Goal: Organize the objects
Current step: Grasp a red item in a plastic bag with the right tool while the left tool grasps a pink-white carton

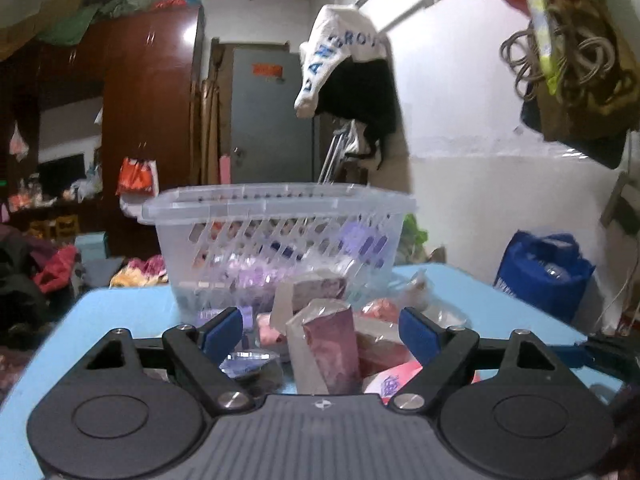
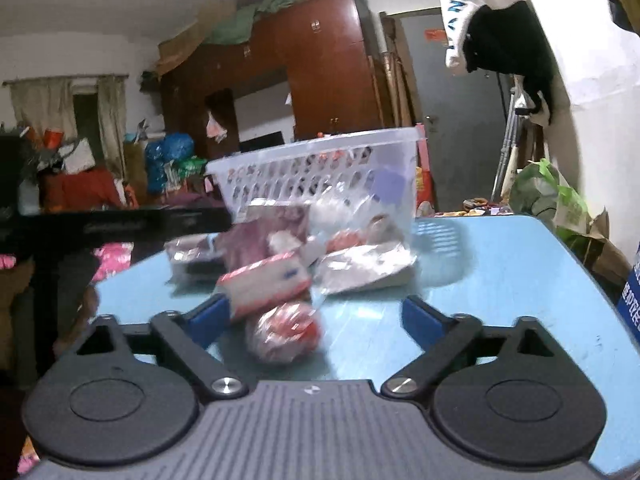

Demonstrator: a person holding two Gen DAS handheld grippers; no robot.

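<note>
**Both grippers open over a heap of packets before the basket**

A light blue table (image 1: 120, 312) fills the lower half of both wrist views, its bare top stretching toward 3 o'clock in the right wrist view. On it, at 12 o'clock from each gripper, stands a clear plastic basket (image 1: 276, 216) with slotted walls; purple and red shapes show through the slots, too blurred to name.

Just in front of the basket lies a loose heap of wrapped packets. In the left wrist view a maroon packet (image 1: 332, 356) in clear film stands tilted at the middle of the heap, with a second maroon packet (image 1: 316, 290) behind it at 12 o'clock, against the basket wall. A small foil-lidded cup (image 1: 248, 362) lies at 9 o'clock from the tilted packet.

In the right wrist view a red and white packet (image 2: 264, 284) lies at the front of the heap, and a round red and white wrapped item (image 2: 286, 330) sits just below it at 6 o'clock. A silvery flat pouch (image 2: 364, 266) lies at 3 o'clock from the red and white packet.

The left gripper (image 1: 322, 334) has its jaws spread wide; the tilted maroon packet rises between them, and the blue pads (image 1: 416, 334) press on nothing. The right gripper (image 2: 316, 322) is likewise spread wide, with the round wrapped item between its jaws nearer the 9 o'clock pad; whether that pad touches it cannot be told through the blur.
</note>
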